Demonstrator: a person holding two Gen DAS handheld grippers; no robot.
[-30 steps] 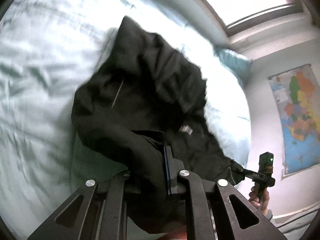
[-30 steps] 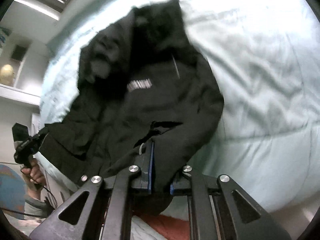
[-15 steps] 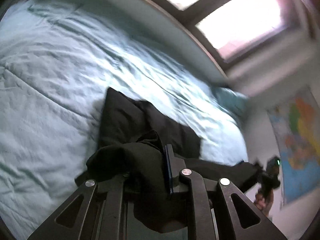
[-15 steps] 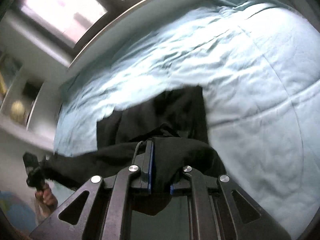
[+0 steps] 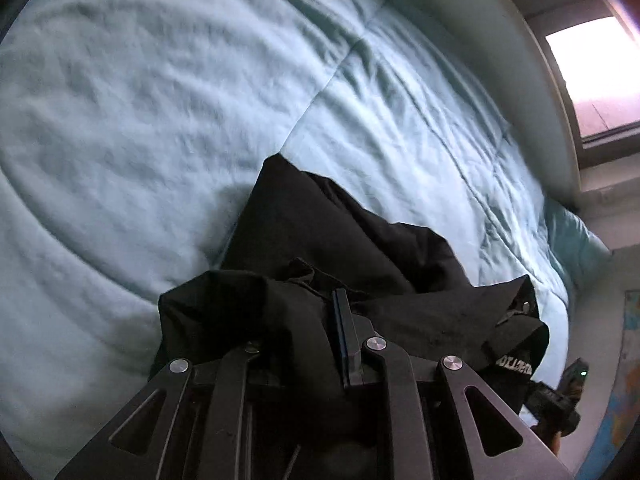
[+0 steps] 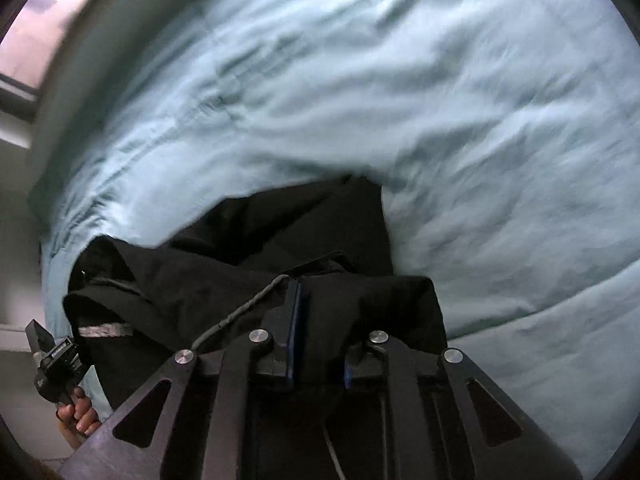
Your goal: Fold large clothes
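Note:
A black hoodie [image 5: 344, 240] with a grey printed label and a grey drawstring lies bunched on the pale blue bed cover [image 5: 160, 80]. My left gripper [image 5: 316, 320] is shut on a fold of the hoodie's edge, the cloth draped over its fingers. My right gripper [image 6: 316, 312] is shut on another part of the same edge of the hoodie [image 6: 248, 240]. The cloth spans between both grippers. The far part of the hoodie rests on the bed cover [image 6: 440, 100]. Each view shows the other gripper at its lower outer side: the right gripper [image 5: 560, 396] and the left gripper [image 6: 56, 364].
The bed cover fills most of both views. A window [image 5: 592, 60] sits beyond the headboard. A teal pillow [image 5: 572, 232] lies at the bed's far right. A wall map [image 5: 628, 380] hangs at the right edge.
Both grippers, still shut on the hoodie, have swung down toward the bed. The hoodie, hanging spread out a second ago, now lies bunched on the cover near the grippers.

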